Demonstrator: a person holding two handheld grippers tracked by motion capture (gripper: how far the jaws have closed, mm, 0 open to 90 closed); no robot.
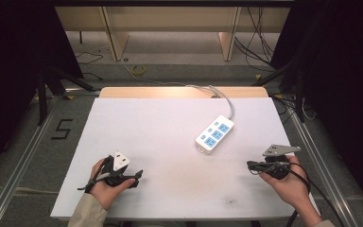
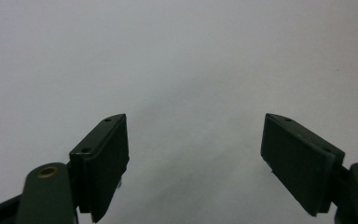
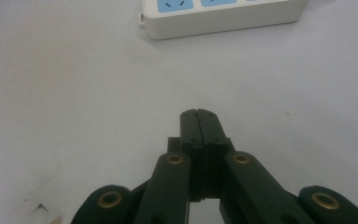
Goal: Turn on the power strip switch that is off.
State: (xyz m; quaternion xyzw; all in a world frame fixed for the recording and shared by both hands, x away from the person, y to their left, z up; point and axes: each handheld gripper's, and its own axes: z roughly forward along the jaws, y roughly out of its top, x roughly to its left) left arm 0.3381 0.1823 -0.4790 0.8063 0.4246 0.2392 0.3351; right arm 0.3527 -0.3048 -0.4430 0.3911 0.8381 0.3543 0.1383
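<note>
A white power strip (image 1: pixel 215 134) with blue sockets lies right of the centre of the white table top (image 1: pixel 160 132); its near end is visible at the top of the right gripper view (image 3: pixel 223 16). My left gripper (image 1: pixel 138 175) rests at the front left, held in a hand, pointing right. In the left gripper view its jaws stand wide apart (image 2: pixel 196 158) over bare white surface with nothing between them. My right gripper (image 1: pixel 250 165) sits at the front right edge, pointing left. Its jaws are pressed together (image 3: pixel 198 114), empty, a short way from the strip.
The strip's grey cable (image 1: pixel 224 97) runs off the table's back edge. A small dark mark (image 1: pixel 229 202) is near the front edge. Beyond the table are the floor, loose cables and dark stand legs (image 1: pixel 42 94) on both sides.
</note>
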